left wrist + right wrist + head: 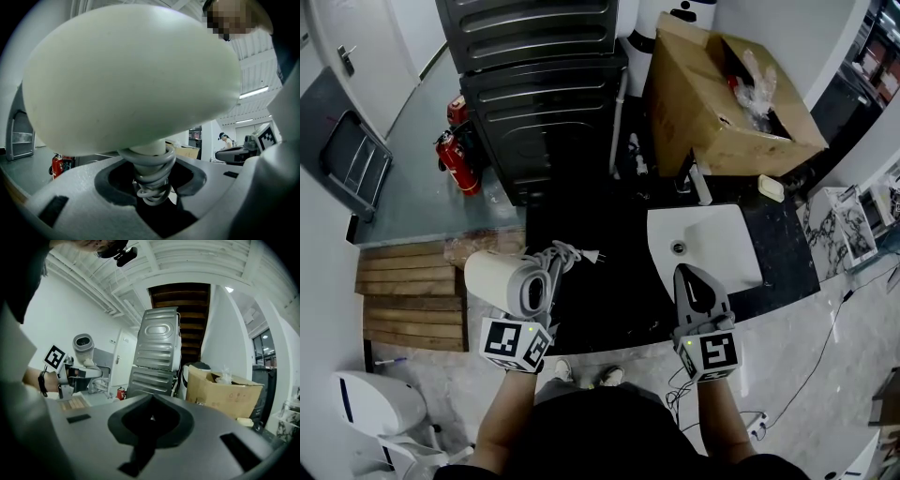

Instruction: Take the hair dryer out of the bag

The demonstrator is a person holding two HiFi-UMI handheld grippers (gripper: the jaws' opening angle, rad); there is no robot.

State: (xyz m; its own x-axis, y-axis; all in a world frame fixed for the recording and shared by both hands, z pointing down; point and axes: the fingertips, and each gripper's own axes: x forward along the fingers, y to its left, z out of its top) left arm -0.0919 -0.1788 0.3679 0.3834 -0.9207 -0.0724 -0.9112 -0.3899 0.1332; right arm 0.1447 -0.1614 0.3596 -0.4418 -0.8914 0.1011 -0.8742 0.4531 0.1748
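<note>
The white hair dryer (500, 278) lies level above the black counter, its grey cord (563, 255) wound round the handle and the plug (598, 256) sticking out to the right. My left gripper (542, 289) is shut on the handle. In the left gripper view the dryer's body (131, 79) fills the top, and the cord-wrapped handle (150, 171) sits between the jaws of the left gripper (152, 190). My right gripper (688, 276) is shut and holds nothing, over the sink's front edge. In the right gripper view its jaws (151, 418) meet; the dryer (84, 348) shows at far left.
A white sink (717, 251) is set in the black counter (600, 281). An open cardboard box (712, 112) with plastic inside stands behind it. Two stacked dark machines (544, 94) rise at the back, with red fire extinguishers (456, 161) to their left. Wooden slats (403, 291) lie on the floor at left.
</note>
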